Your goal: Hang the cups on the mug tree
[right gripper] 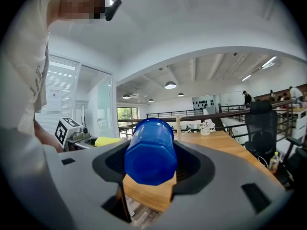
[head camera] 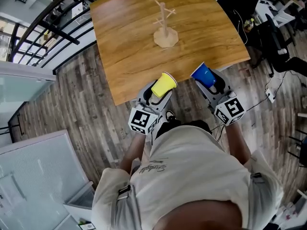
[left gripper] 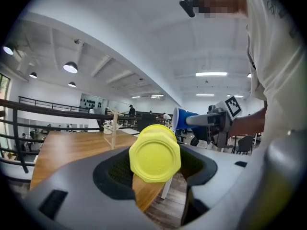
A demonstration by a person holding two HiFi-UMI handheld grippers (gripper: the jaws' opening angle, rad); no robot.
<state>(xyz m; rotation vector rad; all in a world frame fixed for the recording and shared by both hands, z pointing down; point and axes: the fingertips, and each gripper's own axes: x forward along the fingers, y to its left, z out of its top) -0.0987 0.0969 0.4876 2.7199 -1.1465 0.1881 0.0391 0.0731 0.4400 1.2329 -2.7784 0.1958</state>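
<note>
A wooden mug tree (head camera: 164,27) stands bare near the middle of the wooden table (head camera: 124,47); it also shows small in the left gripper view as the mug tree (left gripper: 113,128) and in the right gripper view as the mug tree (right gripper: 179,126). My left gripper (head camera: 160,87) is shut on a yellow cup (head camera: 164,85), whose base faces the camera in the left gripper view, the yellow cup (left gripper: 154,153). My right gripper (head camera: 207,79) is shut on a blue cup (head camera: 204,74), seen base-first as the blue cup (right gripper: 149,150). Both cups hover at the table's near edge.
A black railing (head camera: 43,28) runs along the left beyond the table. An office chair (head camera: 278,42) and cables sit at the right. A white cabinet (head camera: 38,176) stands at lower left. Wood-plank floor (head camera: 91,123) surrounds the table.
</note>
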